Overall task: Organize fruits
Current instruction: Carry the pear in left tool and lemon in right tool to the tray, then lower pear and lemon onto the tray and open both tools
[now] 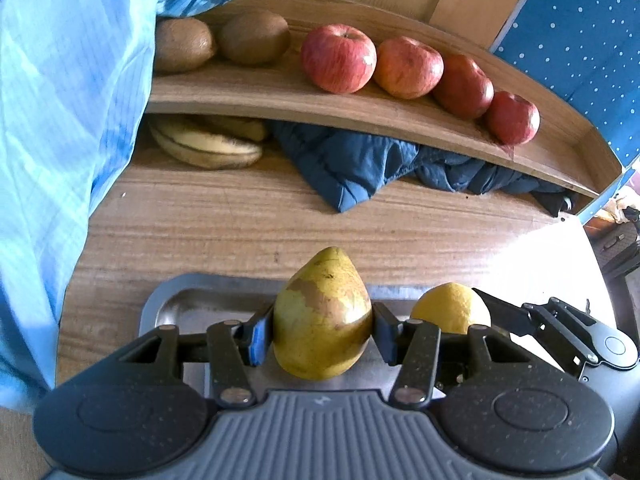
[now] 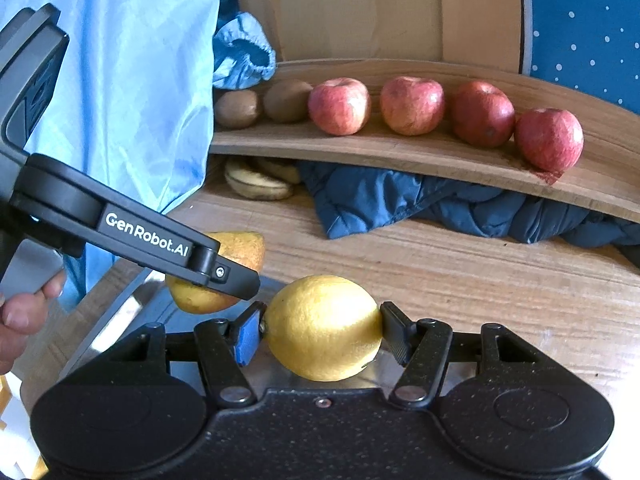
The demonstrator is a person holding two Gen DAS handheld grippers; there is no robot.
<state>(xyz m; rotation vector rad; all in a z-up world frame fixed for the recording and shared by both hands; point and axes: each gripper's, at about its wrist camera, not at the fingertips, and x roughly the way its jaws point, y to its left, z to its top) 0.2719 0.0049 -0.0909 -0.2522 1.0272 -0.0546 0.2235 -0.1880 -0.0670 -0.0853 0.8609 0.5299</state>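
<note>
My left gripper point(image 1: 322, 336) is shut on a yellow-green pear point(image 1: 322, 316) with brown patches, held just over a metal tray point(image 1: 180, 304). My right gripper point(image 2: 322, 330) is shut on a yellow lemon point(image 2: 324, 326), its pads pressing both ends. The lemon point(image 1: 450, 308) and the right gripper show at the right of the left wrist view. The pear point(image 2: 224, 276) and the left gripper's arm show at the left of the right wrist view. On the wooden shelf point(image 1: 280, 100) sit two kiwis point(image 1: 224, 42) and several red apples point(image 1: 408, 68).
Bananas point(image 1: 208, 146) and a dark blue quilted cloth point(image 1: 372, 168) lie under the shelf on the wooden table point(image 1: 220, 224). A person's light blue sleeve point(image 1: 60, 120) fills the left side, and a hand point(image 2: 24, 312) grips the left handle. A blue dotted wall point(image 2: 588, 28) stands at right.
</note>
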